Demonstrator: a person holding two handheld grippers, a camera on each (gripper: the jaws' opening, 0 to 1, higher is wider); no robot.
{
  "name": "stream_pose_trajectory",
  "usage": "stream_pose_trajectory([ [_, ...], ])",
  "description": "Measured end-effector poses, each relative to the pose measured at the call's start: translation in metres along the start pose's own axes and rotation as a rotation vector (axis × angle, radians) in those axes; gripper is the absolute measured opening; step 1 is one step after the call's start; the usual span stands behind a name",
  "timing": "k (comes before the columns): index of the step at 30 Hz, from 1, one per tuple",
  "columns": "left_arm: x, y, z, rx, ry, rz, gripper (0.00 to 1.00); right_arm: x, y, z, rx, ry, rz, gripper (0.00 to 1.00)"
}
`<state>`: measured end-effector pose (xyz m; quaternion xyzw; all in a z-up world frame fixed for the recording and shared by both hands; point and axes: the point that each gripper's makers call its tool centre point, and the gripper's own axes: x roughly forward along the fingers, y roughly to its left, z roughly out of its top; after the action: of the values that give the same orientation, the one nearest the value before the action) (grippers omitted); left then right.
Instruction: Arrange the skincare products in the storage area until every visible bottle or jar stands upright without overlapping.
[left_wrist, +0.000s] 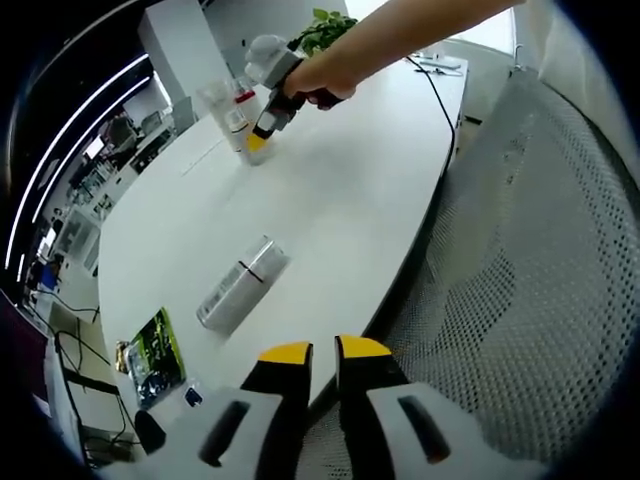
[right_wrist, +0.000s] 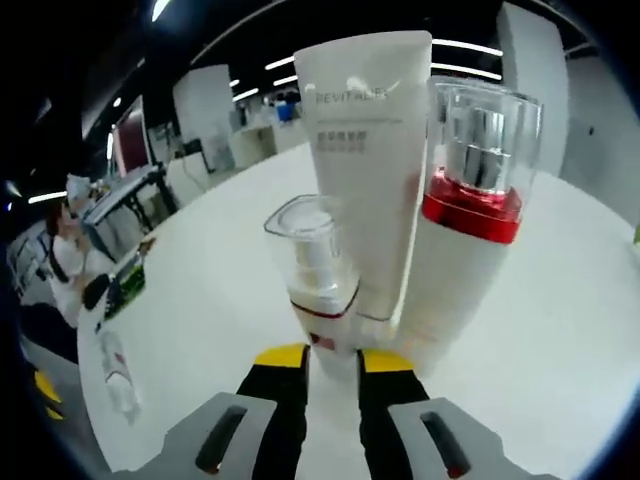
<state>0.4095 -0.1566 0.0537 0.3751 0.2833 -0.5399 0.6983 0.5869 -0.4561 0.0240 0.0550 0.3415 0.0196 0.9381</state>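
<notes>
Left gripper view: a long white table (left_wrist: 340, 200) runs away from the camera. The left gripper (left_wrist: 323, 352), yellow-tipped, hangs at the table's near edge with its jaws a narrow gap apart and nothing between them. Just ahead of it, near that edge, a silver-grey bottle (left_wrist: 243, 283) lies on its side, apart from everything else. A dark green packet (left_wrist: 155, 352) lies at the table's near left corner. Toward the far end, a person's hand (left_wrist: 322, 82) holds the right gripper (left_wrist: 258, 143) low against a small group of upright containers (left_wrist: 232, 112).

Right gripper view: the right gripper (right_wrist: 333, 358) has its jaws closed around the base of a small pump bottle (right_wrist: 316, 272), which stands upright with a clear cap and a thin red band. Touching it from behind is a tall white tube (right_wrist: 367, 160), and just beside that a white bottle with a red collar (right_wrist: 466, 220) under a clear cap. All three stand together, well in from the table edges.

Handling judgement: the lying bottle looks rigid, smooth and light, so it may roll or slip; take it across the middle of its body, then tip it upright. The pump bottle's clear cap looks brittle, so a low grip on the body suits it. The tube is likely soft and top-heavy, easy to knock over.
</notes>
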Motion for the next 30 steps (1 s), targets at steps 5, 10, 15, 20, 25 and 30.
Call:
stream_pose_trajectory([
  [5,0.0,-0.001,-0.001,-0.001,0.003,-0.003,0.05,0.001,0.003,0.01,0.071,-0.046,-0.013,0.27],
  [10,0.0,-0.001,0.001,-0.003,-0.004,-0.007,0.05,0.003,0.004,0.019,0.161,-0.088,-0.046,0.3],
  [15,0.0,-0.002,0.002,-0.006,-0.01,-0.009,0.06,0.003,0.006,0.019,0.156,-0.103,-0.094,0.23],
  [20,0.0,-0.001,0.003,-0.007,-0.014,-0.008,0.06,-0.002,0.009,0.021,0.108,-0.113,-0.11,0.18],
  [25,0.0,-0.002,0.002,-0.003,-0.014,-0.009,0.06,-0.007,0.007,0.017,0.08,-0.111,-0.107,0.17],
  [30,0.0,-0.002,0.003,-0.001,-0.016,-0.009,0.05,-0.011,0.006,0.013,0.028,-0.094,-0.123,0.17],
])
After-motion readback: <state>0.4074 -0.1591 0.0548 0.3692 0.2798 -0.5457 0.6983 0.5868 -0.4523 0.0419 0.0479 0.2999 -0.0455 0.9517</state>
